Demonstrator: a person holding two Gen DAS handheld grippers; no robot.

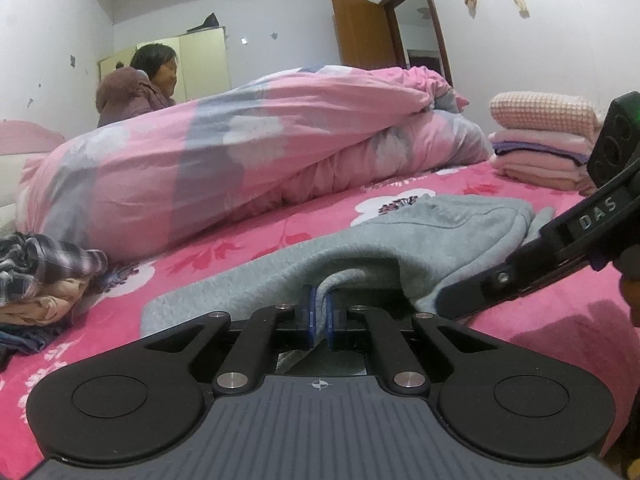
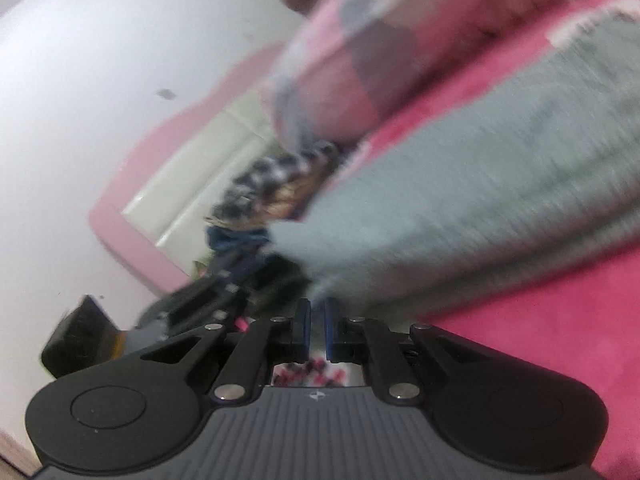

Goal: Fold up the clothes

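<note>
grey sweater (image 1: 400, 240) lies on the pink bedsheet (image 1: 248, 240); left gripper (image 1: 319, 312) is pinching its near edge. right gripper (image 2: 317, 320) is pressed together on grey cloth too, though that view's really blurry.

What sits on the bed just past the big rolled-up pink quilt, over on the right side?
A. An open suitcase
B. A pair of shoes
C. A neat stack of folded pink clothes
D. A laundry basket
C: in the left wrist view, a tidy stack of folded pink clothes rests on the bed beside the end of the quilt.
</note>
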